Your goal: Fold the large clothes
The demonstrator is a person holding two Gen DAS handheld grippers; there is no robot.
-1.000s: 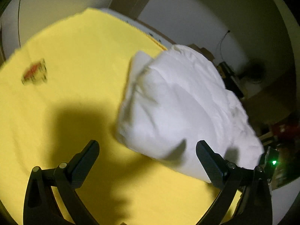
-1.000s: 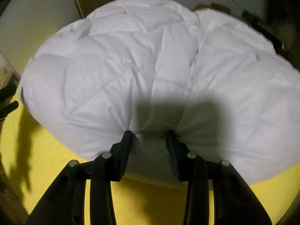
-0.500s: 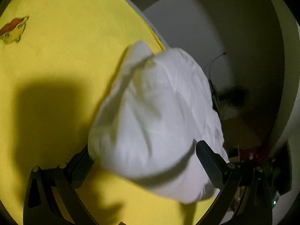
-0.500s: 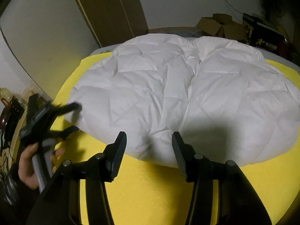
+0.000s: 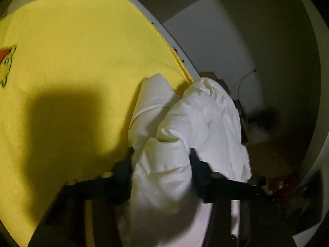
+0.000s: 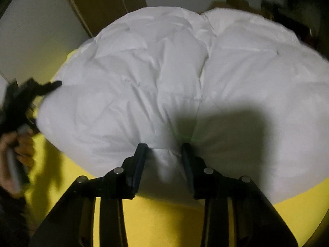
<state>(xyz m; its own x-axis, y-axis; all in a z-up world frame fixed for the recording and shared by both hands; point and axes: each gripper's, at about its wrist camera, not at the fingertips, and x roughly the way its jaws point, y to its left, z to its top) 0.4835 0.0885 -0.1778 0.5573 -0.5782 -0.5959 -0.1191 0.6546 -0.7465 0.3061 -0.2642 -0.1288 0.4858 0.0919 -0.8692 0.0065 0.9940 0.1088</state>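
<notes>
1. Left wrist view, at the left of the white quilted down jacket (image 5: 197,123): a smooth yellow sheet (image 5: 82,61) spreads flat, with part of a small printed red and yellow cartoon figure (image 5: 6,61) at its far left edge and a broad dark shadow across its lower half.
2. At the jacket itself, the left gripper (image 5: 161,158) has just been closing, and its two black fingers (image 5: 123,164) now pinch a puffy fold of the white fabric between them. The cloth bulges up and over the jaws in soft rounded lobes with a slight sheen.
3. Right of the jacket in this view, a pale wall, a thin cable and dim clutter on the floor show. The right wrist view has none of the printed figure.
4. Right wrist view, left of the jacket (image 6: 164,72): a person's hand (image 6: 18,152) holds the left gripper (image 6: 47,86) by its handle, its black tip against the jacket's left edge.
5. The jacket lies on the yellow sheet (image 6: 164,216) as two wide padded halves meeting at a centre seam, crossed by stitched quilting lines.
6. The right gripper (image 6: 164,150) has just been closing and squeezes a bunched tuck of the jacket's near edge between its ridged black fingers (image 6: 139,160).
7. Behind the jacket stands a brown wooden panel (image 6: 98,6).
</notes>
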